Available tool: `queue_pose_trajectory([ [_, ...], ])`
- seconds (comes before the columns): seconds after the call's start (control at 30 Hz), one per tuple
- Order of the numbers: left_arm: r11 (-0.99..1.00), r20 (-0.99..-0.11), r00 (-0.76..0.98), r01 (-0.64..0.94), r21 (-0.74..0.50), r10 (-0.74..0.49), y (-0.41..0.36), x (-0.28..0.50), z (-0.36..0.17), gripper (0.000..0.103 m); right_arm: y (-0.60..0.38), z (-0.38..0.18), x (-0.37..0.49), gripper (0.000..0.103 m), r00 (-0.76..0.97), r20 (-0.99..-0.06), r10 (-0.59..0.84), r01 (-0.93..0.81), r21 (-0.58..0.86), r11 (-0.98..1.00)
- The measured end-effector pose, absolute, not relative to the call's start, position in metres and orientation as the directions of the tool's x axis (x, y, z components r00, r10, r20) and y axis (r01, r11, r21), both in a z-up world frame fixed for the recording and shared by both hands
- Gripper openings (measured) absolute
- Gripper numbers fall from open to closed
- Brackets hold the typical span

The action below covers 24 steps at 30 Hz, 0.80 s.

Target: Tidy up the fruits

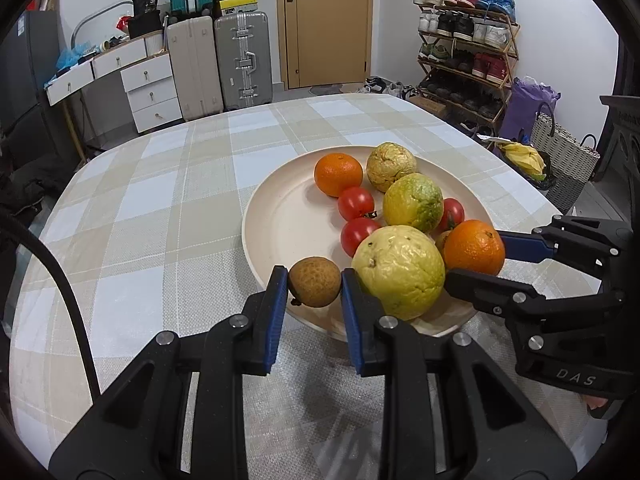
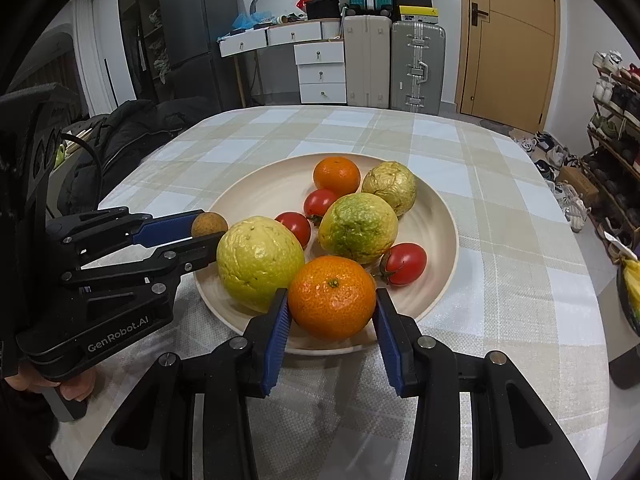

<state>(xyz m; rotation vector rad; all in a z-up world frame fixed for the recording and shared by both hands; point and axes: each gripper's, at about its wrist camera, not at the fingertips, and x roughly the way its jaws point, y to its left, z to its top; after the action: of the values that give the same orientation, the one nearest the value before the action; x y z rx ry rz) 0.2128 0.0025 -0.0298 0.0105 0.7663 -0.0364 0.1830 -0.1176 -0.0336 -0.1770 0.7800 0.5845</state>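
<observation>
While the left gripper (image 1: 314,286) clasped a longan (image 1: 315,281) and the right gripper (image 2: 331,312) a mandarin (image 2: 331,297) over the plate (image 1: 276,220), placing seemed underway; releasing should follow.

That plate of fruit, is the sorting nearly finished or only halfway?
Seemingly near the end. Already resting on the plate: three yellow-green fruits, a far orange and three tomatoes. In hand: the left gripper is shut on a small brown fruit over the plate's near rim, and the right gripper is shut on a near orange. Left: release those two. No loose fruit shows on the tablecloth.
</observation>
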Motion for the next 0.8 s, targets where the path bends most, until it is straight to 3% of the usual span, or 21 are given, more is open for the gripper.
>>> queue_pose_trajectory([
  [0.17, 0.999, -0.692, 0.721, 0.038, 0.002, -0.026, 0.002, 0.213, -0.031, 0.024, -0.119, -0.034, 0.181, 0.043, 0.564, -0.702, 0.435, -0.563, 0.059, 0.824],
  [0.33, 0.999, -0.681, 0.732, 0.023, -0.025, -0.034, 0.008, 0.208, -0.029, 0.026, -0.125, -0.029, 0.171, 0.068, 0.612, -0.66, 0.436, -0.554, 0.036, 0.832],
  [0.43, 1.0, -0.675, 0.738, 0.006, -0.03, -0.025, 0.011, 0.201, -0.028, 0.036, -0.13, -0.025, 0.165, 0.074, 0.623, -0.645, 0.443, -0.555, 0.034, 0.831],
  [0.5, 1.0, -0.67, 0.743, -0.013, -0.017, -0.002, 0.012, 0.196, -0.027, 0.052, -0.134, -0.023, 0.164, 0.088, 0.623, -0.641, 0.449, -0.557, 0.041, 0.83],
  [0.53, 1.0, -0.663, 0.749, -0.018, -0.013, 0.005, 0.013, 0.192, -0.026, 0.056, -0.136, -0.022, 0.161, 0.091, 0.627, -0.634, 0.452, -0.554, 0.044, 0.831],
  [0.6, 1.0, -0.645, 0.764, -0.017, -0.02, 0.0, 0.015, 0.183, -0.023, 0.079, -0.141, -0.02, 0.157, 0.099, 0.637, -0.618, 0.462, -0.553, 0.053, 0.832],
  [0.63, 1.0, -0.637, 0.771, -0.016, -0.025, -0.003, 0.016, 0.178, -0.021, 0.084, -0.144, -0.019, 0.155, 0.1, 0.637, -0.61, 0.47, -0.553, 0.063, 0.831],
  [0.73, 0.999, -0.613, 0.79, -0.016, -0.034, -0.009, 0.017, 0.162, -0.015, 0.087, -0.151, -0.017, 0.15, 0.103, 0.644, -0.587, 0.49, -0.551, 0.088, 0.83],
  [0.8, 0.999, -0.6, 0.8, -0.022, -0.041, -0.007, 0.018, 0.152, -0.012, 0.096, -0.156, -0.016, 0.148, 0.103, 0.644, -0.573, 0.507, -0.554, 0.107, 0.826],
])
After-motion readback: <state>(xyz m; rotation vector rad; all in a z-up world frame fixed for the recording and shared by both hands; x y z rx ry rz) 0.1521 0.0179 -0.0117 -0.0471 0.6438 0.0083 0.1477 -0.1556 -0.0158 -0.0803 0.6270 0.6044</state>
